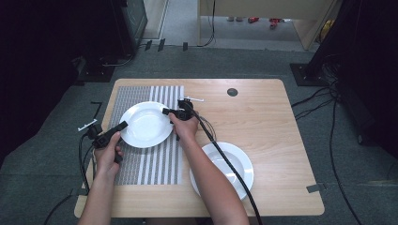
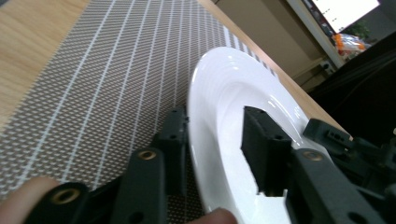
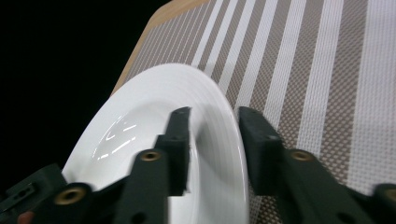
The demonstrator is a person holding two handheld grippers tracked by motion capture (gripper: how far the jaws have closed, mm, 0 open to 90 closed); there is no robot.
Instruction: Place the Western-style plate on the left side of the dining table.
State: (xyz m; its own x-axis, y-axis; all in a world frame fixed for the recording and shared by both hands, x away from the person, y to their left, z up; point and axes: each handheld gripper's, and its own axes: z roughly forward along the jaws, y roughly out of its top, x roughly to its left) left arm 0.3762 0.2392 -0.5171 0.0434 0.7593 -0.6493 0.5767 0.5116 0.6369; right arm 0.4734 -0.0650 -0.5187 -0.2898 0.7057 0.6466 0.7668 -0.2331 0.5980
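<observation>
Straddling opposite rims of white plate (image 1: 146, 124) – left hand-held gripper (image 1: 123, 125), right hand-held gripper (image 1: 167, 111), both seemingly unclenched, no writing legible

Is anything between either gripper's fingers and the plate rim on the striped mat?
Nothing visible does. The left gripper and the right gripper each straddle opposite rims of the white plate on the striped mat; the second plate lies apart.

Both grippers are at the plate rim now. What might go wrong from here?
1. The left gripper and right gripper straddle only the thin rim of the glossy white plate on opposite sides; it may slip out.
2. If one side rises first, the plate may tilt and drop onto the striped mat.
3. The right gripper's cable crosses the second plate and might drag it.
</observation>
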